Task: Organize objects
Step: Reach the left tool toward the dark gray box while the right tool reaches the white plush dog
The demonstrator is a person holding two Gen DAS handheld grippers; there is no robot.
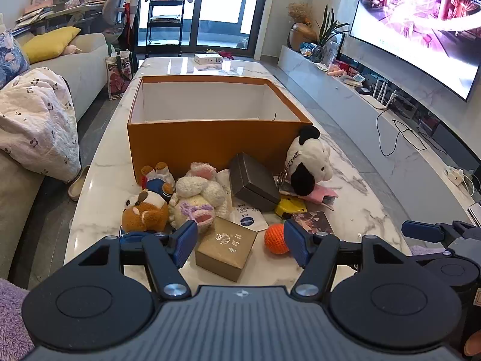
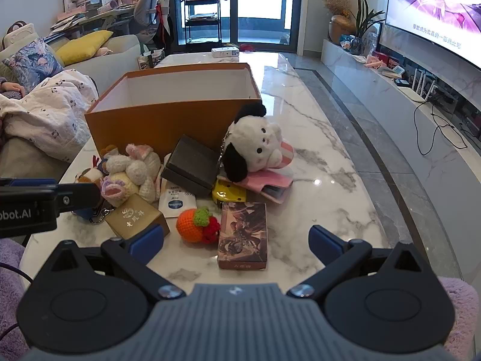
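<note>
An open orange box point(image 1: 210, 141) point(image 2: 162, 120) stands on the marble table point(image 1: 354, 207) point(image 2: 315, 138), its inside bare as far as shows. In front of it lies a pile: a black-and-white plush dog point(image 1: 309, 159) point(image 2: 255, 144), a dark grey box point(image 1: 255, 182) point(image 2: 192, 165), a cream knitted plush point(image 1: 198, 192) point(image 2: 132, 171), a brown plush point(image 1: 144, 210), a gold box point(image 1: 225, 248) point(image 2: 135, 216), an orange knitted ball point(image 1: 275, 237) point(image 2: 195, 225) and a card pack point(image 2: 243, 234). My left gripper point(image 1: 240, 243) is open above the gold box. My right gripper point(image 2: 237, 240) is open above the card pack.
A sofa with a blanket point(image 1: 39, 126) and cushions runs along the left. A TV point(image 1: 421, 24) and low cabinet point(image 1: 375, 120) run along the right. A small white box point(image 1: 208, 58) sits at the table's far end. A yellow item point(image 2: 228, 194) and pink wallet point(image 2: 270, 185) lie under the dog.
</note>
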